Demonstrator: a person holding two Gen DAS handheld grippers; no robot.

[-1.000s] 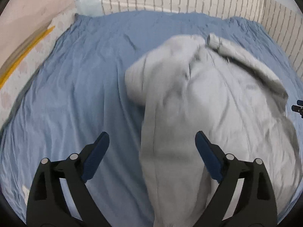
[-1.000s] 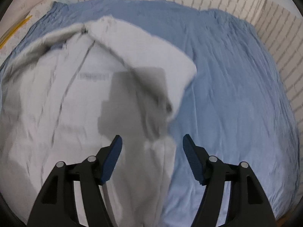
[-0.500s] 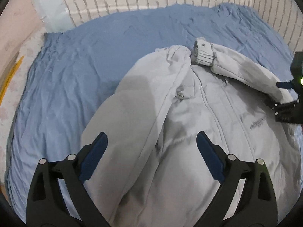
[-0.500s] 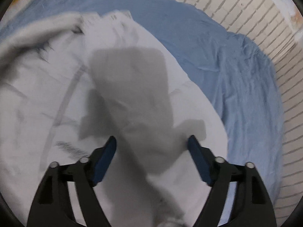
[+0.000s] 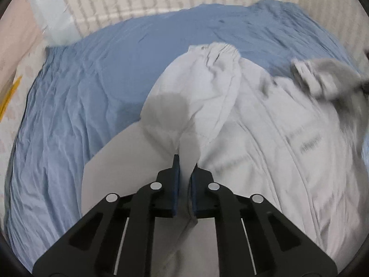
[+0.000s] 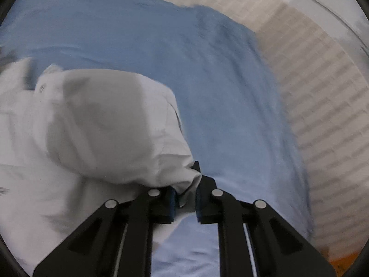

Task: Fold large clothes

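left gripper (image 5: 184,173): clamped, angled down | right gripper (image 6: 185,196): clamped, angled down

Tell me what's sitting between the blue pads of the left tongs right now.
A pinched fold of the pale grey jacket fills the gap in the left tongs; the left wrist view shows it, with the blue bedsheet beyond.

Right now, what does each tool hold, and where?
Both hold the pale grey jacket: left tool pinches a raised fabric fold, right tool its side edge.
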